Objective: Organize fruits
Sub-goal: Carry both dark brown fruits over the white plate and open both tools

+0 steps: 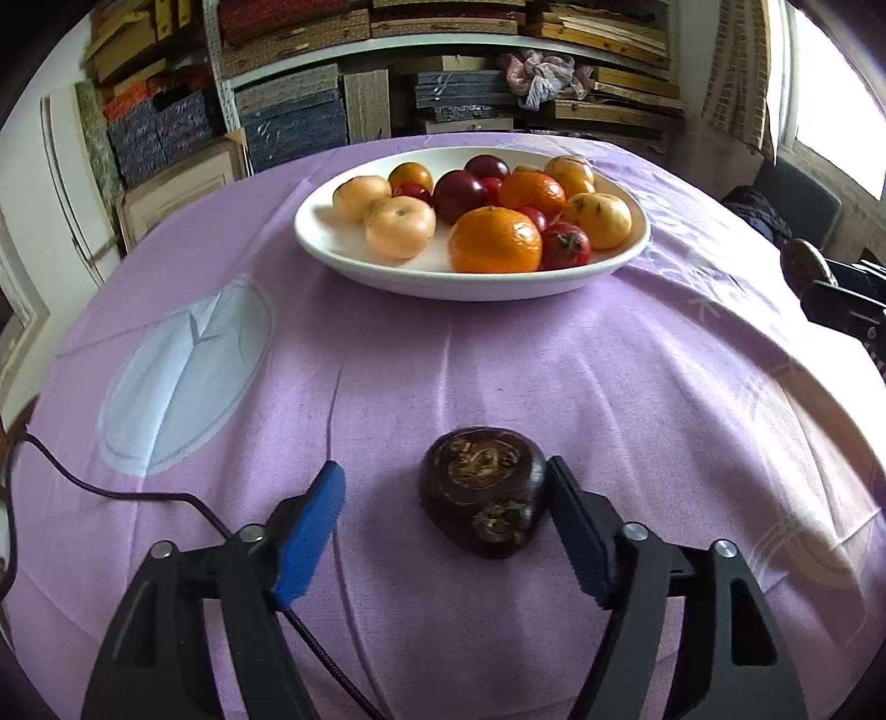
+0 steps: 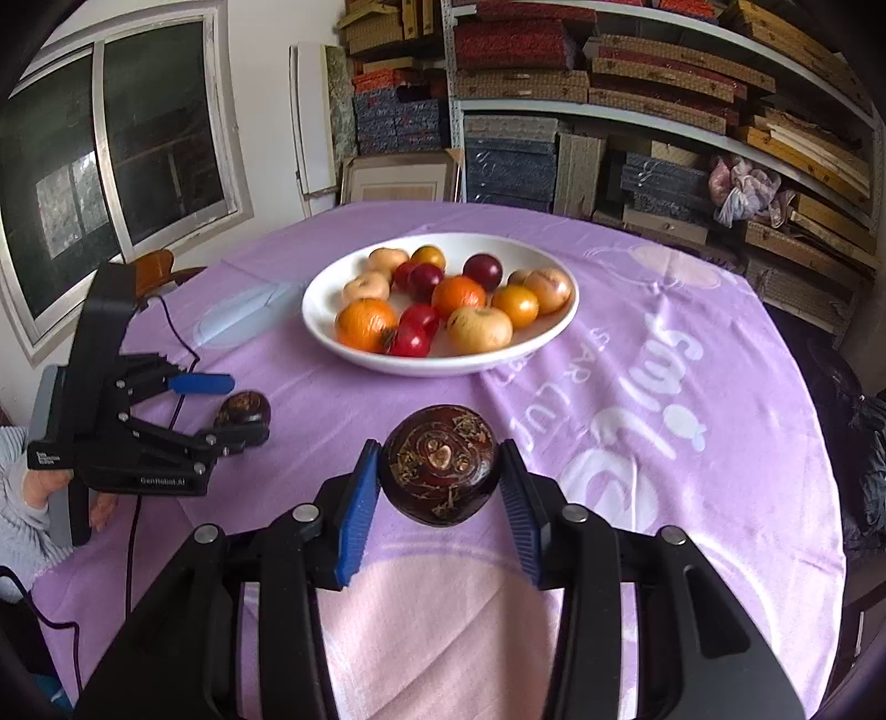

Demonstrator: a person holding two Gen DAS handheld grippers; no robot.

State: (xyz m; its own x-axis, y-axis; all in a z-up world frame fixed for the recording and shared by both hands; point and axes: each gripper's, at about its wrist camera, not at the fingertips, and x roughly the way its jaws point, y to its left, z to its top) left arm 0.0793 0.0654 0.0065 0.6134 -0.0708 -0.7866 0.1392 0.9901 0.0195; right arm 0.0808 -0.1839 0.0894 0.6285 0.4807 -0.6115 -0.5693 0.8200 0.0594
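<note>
right gripper (image 2: 440, 487) clamps a dark chestnut (image 2: 439, 464) lifted off the cloth, near side of the white bowl (image 2: 559, 327), likely bowl-bound | left gripper (image 1: 443, 520) spread wide around second chestnut (image 1: 483, 490) resting on tablecloth (image 1: 498, 360), unpinched

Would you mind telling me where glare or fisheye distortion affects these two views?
Left wrist view: the window at right is blown out white, and the shelves bow strongly. Right wrist view: the window frame curves, light is even, and the held dark fruit stays sharp.
</note>
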